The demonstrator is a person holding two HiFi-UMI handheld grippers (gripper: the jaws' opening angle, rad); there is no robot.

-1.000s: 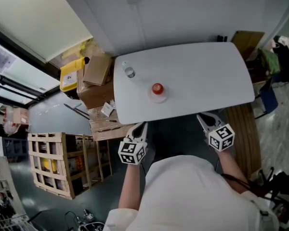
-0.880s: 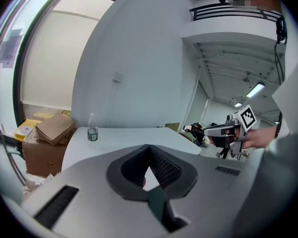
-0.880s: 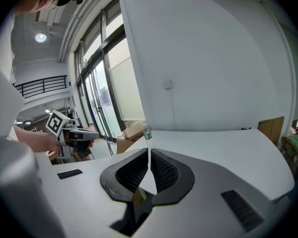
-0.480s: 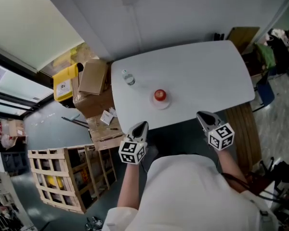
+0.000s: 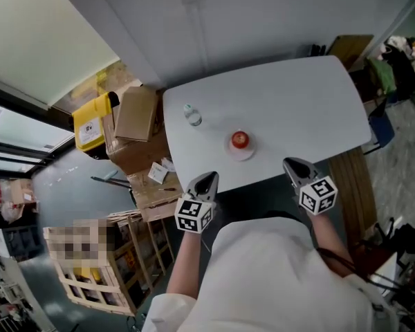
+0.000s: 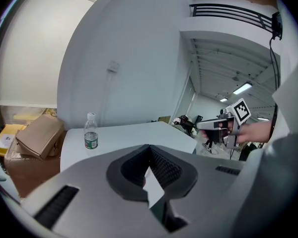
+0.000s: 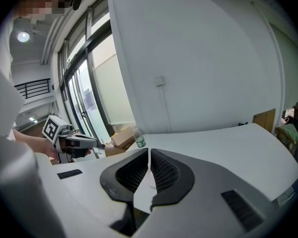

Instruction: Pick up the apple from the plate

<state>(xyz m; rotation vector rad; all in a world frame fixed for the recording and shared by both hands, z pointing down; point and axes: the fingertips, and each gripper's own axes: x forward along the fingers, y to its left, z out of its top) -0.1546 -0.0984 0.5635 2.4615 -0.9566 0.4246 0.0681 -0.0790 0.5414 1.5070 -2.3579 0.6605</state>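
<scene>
Small red apple (image 5: 240,139) on white plate (image 5: 241,155)
Visible from the head view only – at 1 o'clock of left gripper (image 5: 206,180), 10 o'clock of right gripper (image 5: 294,164); both pairs of jaws pressed together, empty.

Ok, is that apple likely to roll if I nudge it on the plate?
Probably yes: the apple looks round and smooth, so a sideways push may roll it. The plate seems small and shallow, with little to stop it.
</scene>
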